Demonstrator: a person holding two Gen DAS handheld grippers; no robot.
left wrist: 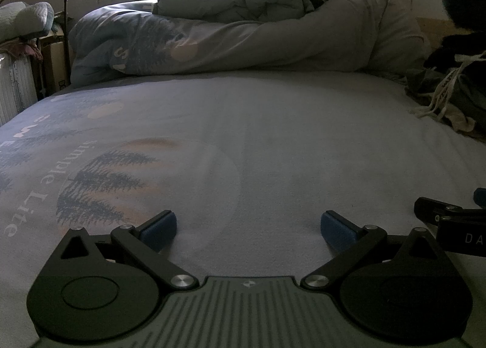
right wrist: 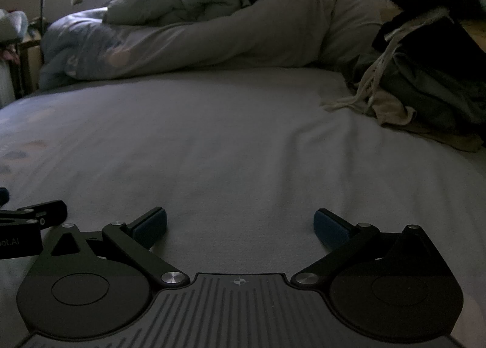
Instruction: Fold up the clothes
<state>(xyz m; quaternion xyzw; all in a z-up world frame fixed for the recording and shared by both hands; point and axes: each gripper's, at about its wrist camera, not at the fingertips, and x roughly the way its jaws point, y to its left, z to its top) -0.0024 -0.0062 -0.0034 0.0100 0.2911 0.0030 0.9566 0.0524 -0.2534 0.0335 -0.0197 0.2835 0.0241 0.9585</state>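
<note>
Both wide apart and empty, left claw [left wrist: 248,228] and right claw [right wrist: 240,226], low over the bed [right wrist: 243,141]; tree print [left wrist: 100,184] only in left view; clothes pile [right wrist: 425,86] far ahead-right.

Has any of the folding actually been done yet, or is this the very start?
Looks like the very start. No folded garment is visible. The left gripper and right gripper are both open and empty over the bedsheet. The crumpled clothes pile with its drawstring lies untouched, so all the folding remains.
</note>
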